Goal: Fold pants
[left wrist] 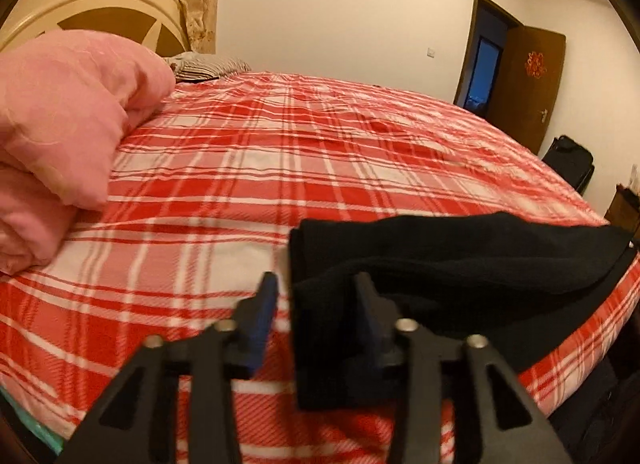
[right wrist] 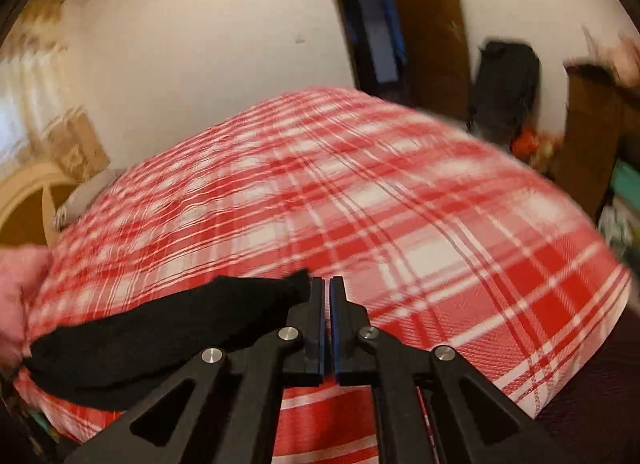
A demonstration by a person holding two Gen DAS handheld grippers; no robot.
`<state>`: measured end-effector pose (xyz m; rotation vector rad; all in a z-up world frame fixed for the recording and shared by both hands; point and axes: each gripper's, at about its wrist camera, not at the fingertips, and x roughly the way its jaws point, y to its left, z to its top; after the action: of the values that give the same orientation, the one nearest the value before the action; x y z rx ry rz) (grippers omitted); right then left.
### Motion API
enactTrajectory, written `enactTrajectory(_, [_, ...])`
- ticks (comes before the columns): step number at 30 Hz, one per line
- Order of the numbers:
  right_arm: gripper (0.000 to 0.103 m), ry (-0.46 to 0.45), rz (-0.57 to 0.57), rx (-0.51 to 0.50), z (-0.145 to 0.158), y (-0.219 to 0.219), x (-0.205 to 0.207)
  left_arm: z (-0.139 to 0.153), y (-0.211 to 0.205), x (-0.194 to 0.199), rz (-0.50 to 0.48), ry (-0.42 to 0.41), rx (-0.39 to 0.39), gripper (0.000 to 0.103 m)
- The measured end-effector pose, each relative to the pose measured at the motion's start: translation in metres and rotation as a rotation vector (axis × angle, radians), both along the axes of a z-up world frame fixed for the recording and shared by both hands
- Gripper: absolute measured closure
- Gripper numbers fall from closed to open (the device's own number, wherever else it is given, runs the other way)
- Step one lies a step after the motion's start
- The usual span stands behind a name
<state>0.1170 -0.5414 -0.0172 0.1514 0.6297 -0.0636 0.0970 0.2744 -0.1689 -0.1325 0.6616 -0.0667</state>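
The black pants (left wrist: pixel 460 268) lie bunched on the red plaid bed (left wrist: pixel 280 168) near its front edge. My left gripper (left wrist: pixel 316 288) is open just above the bed, its jaws straddling the pants' left edge, with one finger over the black cloth. In the right wrist view the pants (right wrist: pixel 168 324) stretch to the left of my right gripper (right wrist: pixel 328 288). That gripper's jaws are nearly together with a thin gap, and the pants' end touches its left finger; whether cloth is pinched I cannot tell. The right view is blurred.
A pink quilt (left wrist: pixel 60 136) is piled at the left of the bed by the headboard (left wrist: pixel 100 4). A striped pillow (left wrist: pixel 208 68) lies at the far side. An open brown door (left wrist: pixel 524 80) and a black bag (left wrist: pixel 568 160) stand beyond the bed's right side.
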Motion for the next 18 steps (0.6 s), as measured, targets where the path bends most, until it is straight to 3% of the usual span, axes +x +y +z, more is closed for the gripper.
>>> enactTrajectory(2, [0.090,0.001,0.091,-0.059,0.008,0.040,0.004,0.001,0.007,-0.010,0.018,-0.002,0.023,0.038])
enactTrajectory(4, [0.030,0.017,0.192,-0.102,0.011,0.079,0.009,-0.001,0.016,-0.018,0.040,0.003,0.027,0.037])
enactTrajectory(5, [0.024,0.018,0.271,-0.119,0.011,0.108,0.010,-0.002,0.021,-0.020,0.051,0.010,0.022,0.037])
enactTrajectory(8, [0.024,0.019,0.421,-0.213,0.004,0.177,0.012,-0.001,0.027,-0.028,0.083,0.011,-0.002,0.037])
enactTrajectory(11, [0.024,0.085,0.586,-0.333,-0.018,0.258,0.015,0.001,0.024,-0.030,0.091,0.006,-0.012,0.034])
enactTrajectory(18, [0.025,0.158,0.864,-0.379,-0.067,0.365,0.007,0.015,0.019,-0.037,0.090,-0.043,-0.059,0.034])
